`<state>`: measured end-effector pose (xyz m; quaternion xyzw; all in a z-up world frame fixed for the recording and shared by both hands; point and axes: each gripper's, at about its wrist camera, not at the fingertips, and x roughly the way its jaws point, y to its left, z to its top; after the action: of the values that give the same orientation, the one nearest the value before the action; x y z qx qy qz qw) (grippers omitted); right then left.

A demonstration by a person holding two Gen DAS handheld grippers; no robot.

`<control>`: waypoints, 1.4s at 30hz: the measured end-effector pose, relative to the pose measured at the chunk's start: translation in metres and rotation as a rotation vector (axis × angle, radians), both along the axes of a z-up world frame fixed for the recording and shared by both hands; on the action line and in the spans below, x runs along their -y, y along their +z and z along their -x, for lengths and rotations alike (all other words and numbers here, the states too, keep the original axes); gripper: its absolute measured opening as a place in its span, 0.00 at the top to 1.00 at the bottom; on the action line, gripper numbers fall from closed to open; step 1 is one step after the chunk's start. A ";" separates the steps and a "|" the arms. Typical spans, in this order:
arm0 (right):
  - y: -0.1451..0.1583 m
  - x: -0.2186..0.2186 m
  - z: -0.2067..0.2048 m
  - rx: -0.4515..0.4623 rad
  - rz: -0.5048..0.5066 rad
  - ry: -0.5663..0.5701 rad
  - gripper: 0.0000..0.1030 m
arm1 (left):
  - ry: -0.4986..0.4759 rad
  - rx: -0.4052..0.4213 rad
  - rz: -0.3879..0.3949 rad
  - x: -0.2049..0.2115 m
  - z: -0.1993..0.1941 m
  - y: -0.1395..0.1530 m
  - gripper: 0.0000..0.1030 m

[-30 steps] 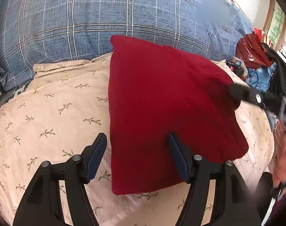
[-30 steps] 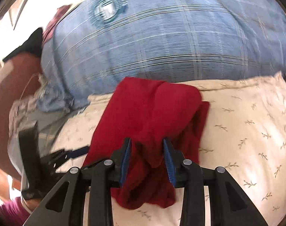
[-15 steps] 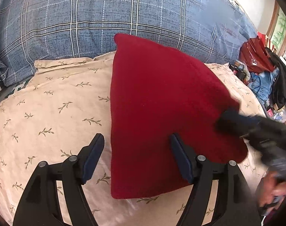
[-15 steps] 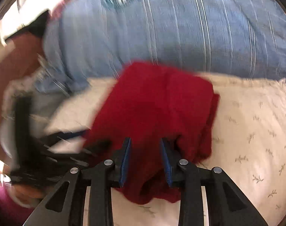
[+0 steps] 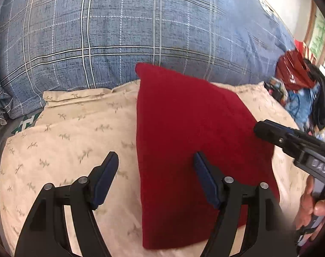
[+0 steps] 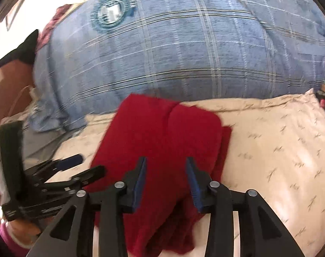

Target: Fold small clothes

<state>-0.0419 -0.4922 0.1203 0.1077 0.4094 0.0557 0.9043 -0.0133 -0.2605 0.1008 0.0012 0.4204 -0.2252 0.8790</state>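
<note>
Right tongs [image 6: 165,178] released red garment [image 5: 194,132], now apart; left tongs [image 5: 156,177] apart astride its edge.

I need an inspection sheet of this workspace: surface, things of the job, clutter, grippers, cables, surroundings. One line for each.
Surface: beige leaf-print sheet, lightly wrinkled.
Job's things: red garment folded on the sheet, far edge touching the blue plaid duvet.
Clutter: red bag and mixed items at the far right.
Grippers: left gripper open, one finger over the garment; right gripper open above the garment, holding nothing.
Cables: nothing seen.
Surroundings: pale wall behind the duvet.
</note>
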 end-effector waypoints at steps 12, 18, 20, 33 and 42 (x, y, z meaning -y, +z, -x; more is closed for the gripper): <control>-0.054 0.036 -0.054 -0.074 -0.037 -0.081 0.54 | 0.023 -0.104 0.082 0.012 -0.043 -0.033 0.10; -0.044 0.066 -0.026 -0.055 -0.257 -0.069 0.20 | -0.018 -0.103 0.138 -0.008 -0.023 -0.025 0.10; -0.051 0.070 -0.023 -0.069 -0.305 -0.045 0.15 | -0.048 -0.128 0.166 -0.014 -0.019 -0.029 0.10; -0.043 0.040 -0.042 -0.084 -0.350 0.057 0.53 | -0.154 -0.195 0.183 0.008 -0.005 -0.034 0.34; -0.015 -0.016 -0.016 -0.107 -0.311 0.200 0.52 | -0.038 -0.212 0.223 -0.062 0.049 0.004 0.39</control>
<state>-0.0258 -0.4765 0.1051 0.2078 0.4519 0.2020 0.8437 -0.0622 -0.1986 0.1046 -0.1123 0.4831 -0.2858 0.8199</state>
